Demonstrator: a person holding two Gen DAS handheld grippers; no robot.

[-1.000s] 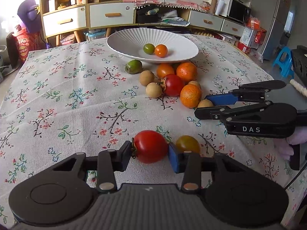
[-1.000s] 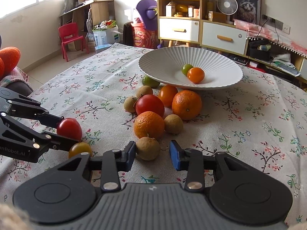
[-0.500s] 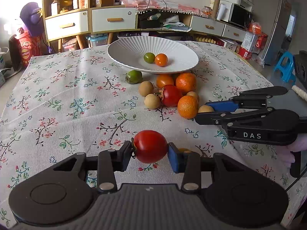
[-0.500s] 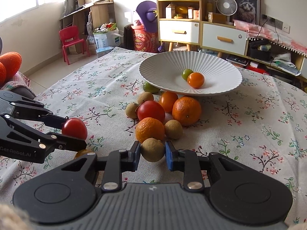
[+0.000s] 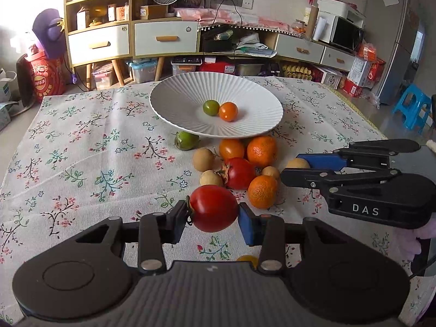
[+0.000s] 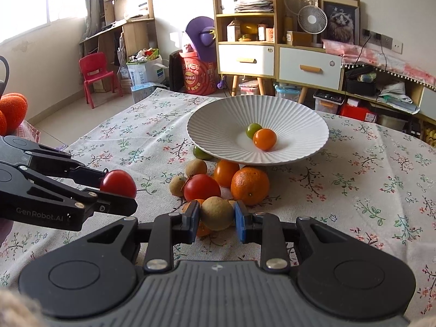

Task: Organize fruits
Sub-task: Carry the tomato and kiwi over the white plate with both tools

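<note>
My left gripper (image 5: 213, 218) is shut on a red tomato (image 5: 214, 207) and holds it above the floral cloth, short of the fruit pile. My right gripper (image 6: 216, 218) is shut on a tan round fruit (image 6: 217, 212), also raised; from the left wrist view that fruit (image 5: 297, 163) shows between the right gripper's fingers. A white ribbed plate (image 5: 174, 100) stands at the far middle with a green fruit (image 5: 211, 107) and a small orange fruit (image 5: 228, 111) in it. In front of the plate lie oranges (image 5: 262, 151), another red tomato (image 5: 239, 173), tan fruits (image 5: 203, 159) and a green fruit (image 5: 186, 140).
A small yellowish fruit (image 5: 246, 259) lies on the cloth just under my left gripper. The table edge runs along the right (image 5: 354, 103). Shelves and drawers (image 5: 163, 38) stand beyond the far edge, a red chair (image 6: 95, 73) on the floor at the left.
My right gripper closed on the tan fruit and lifted it a little. My left gripper rose with the red tomato and moved toward the plate; the yellowish fruit dropped beneath it.
</note>
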